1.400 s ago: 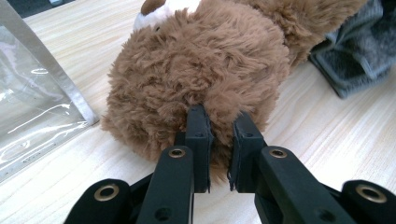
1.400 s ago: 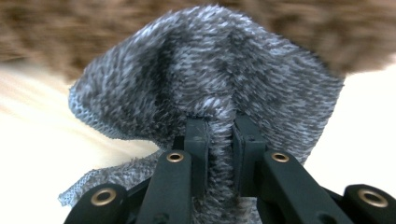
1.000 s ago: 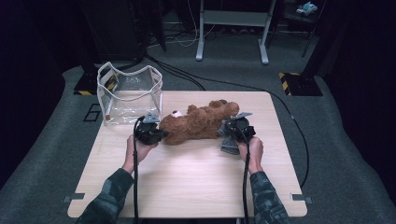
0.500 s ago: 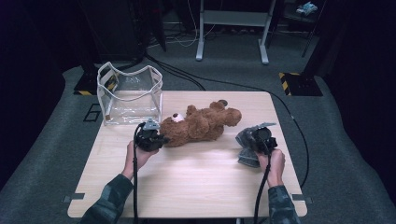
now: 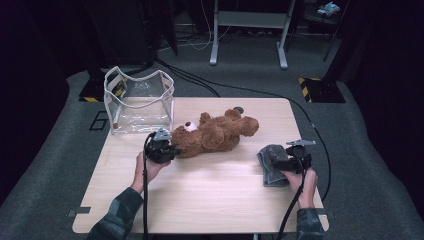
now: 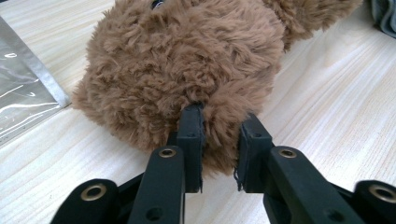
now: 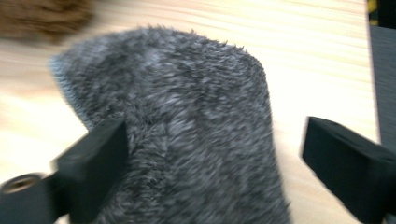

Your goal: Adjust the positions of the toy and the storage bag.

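Brown teddy (image 5: 215, 135) lies sprawled mid-tabletop, head toward the near-left; grey fuzzy cloth (image 5: 271, 164) lies crumpled near the right edge.

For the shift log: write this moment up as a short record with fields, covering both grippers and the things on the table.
surface: wooden table
left gripper: jaws narrow, just been opening, fur of the teddy bear between them
right gripper: jaws wide, just opened, over the grey furry cloth, not pressing it
bear: lies on its side mid-table
cloth: near the table's right edge
clear bag: stands at far left, apart from the bear
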Available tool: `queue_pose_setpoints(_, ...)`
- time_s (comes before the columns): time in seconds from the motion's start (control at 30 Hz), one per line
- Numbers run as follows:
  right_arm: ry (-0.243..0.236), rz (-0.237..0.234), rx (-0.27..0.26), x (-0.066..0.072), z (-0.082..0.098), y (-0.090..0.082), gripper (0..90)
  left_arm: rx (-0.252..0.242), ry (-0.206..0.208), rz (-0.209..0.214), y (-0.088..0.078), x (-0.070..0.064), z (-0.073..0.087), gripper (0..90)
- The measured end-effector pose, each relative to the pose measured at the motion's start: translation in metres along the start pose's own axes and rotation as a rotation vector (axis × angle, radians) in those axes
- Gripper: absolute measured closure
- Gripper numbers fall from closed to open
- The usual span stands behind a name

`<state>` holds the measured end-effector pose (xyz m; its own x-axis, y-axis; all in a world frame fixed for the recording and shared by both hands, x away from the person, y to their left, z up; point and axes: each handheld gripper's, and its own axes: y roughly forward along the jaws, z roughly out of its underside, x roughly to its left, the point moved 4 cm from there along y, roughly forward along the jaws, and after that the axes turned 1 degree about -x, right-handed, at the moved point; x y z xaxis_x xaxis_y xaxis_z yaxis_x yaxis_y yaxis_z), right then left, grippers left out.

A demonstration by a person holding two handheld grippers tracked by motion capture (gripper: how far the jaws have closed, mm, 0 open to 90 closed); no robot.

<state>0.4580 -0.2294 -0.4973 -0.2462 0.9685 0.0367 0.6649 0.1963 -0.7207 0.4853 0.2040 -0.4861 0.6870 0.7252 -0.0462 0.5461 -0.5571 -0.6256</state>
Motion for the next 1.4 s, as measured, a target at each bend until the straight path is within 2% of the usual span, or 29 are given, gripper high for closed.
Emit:
queue_pose_setpoints(0.03,0.000,-0.003,-0.012,0.002,0.002,-0.004,0.2,-0.006,-0.006,-0.007,0.001,0.000,0.000,67.6)
queue_pose_setpoints(0.1,-0.021,-0.047,-0.041,0.005,0.009,-0.013,0.0,-0.003,-0.001,-0.006,0.001,-0.001,-0.001,63.3)
queue_pose_setpoints(0.2,-0.045,-0.079,-0.073,0.007,0.018,-0.025,0.0,-0.014,-0.004,-0.020,0.001,-0.002,-0.003,52.7)
queue_pose_setpoints(0.3,-0.045,-0.113,-0.100,0.010,0.030,-0.038,0.0,-0.014,-0.012,-0.032,0.000,-0.003,-0.004,42.1)
queue_pose_setpoints(0.33,-0.046,-0.117,-0.104,0.011,0.035,-0.041,0.0,-0.017,-0.017,-0.030,0.000,-0.004,-0.005,37.9)
queue_pose_setpoints(0.53,-0.027,-0.110,-0.089,0.007,0.068,-0.044,0.0,-0.026,-0.015,-0.041,-0.005,-0.009,-0.011,27.6)
queue_pose_setpoints(0.7,-0.001,-0.065,-0.077,-0.003,0.089,-0.039,0.0,-0.046,-0.010,-0.064,-0.009,-0.013,-0.022,23.3)
queue_pose_setpoints(0.8,0.023,-0.056,-0.058,-0.008,0.098,-0.033,0.0,-0.054,0.000,-0.065,-0.010,-0.016,-0.031,22.1)
queue_pose_setpoints(0.9,0.014,-0.025,-0.054,-0.012,0.103,-0.029,0.0,-0.057,0.017,-0.060,-0.007,-0.021,-0.039,21.3)
queue_pose_setpoints(1.0,0.017,-0.014,-0.031,-0.015,0.106,-0.024,0.0,-0.075,0.033,-0.043,-0.001,-0.031,-0.048,20.5)
queue_pose_setpoints(1.3,0.024,-0.016,-0.039,-0.015,0.104,-0.027,0.0,-0.090,0.107,0.024,0.031,-0.073,-0.078,20.1)
queue_pose_setpoints(1.4,0.015,-0.019,-0.039,-0.015,0.101,-0.029,0.0,-0.091,0.136,0.019,0.040,-0.082,-0.086,20.4)
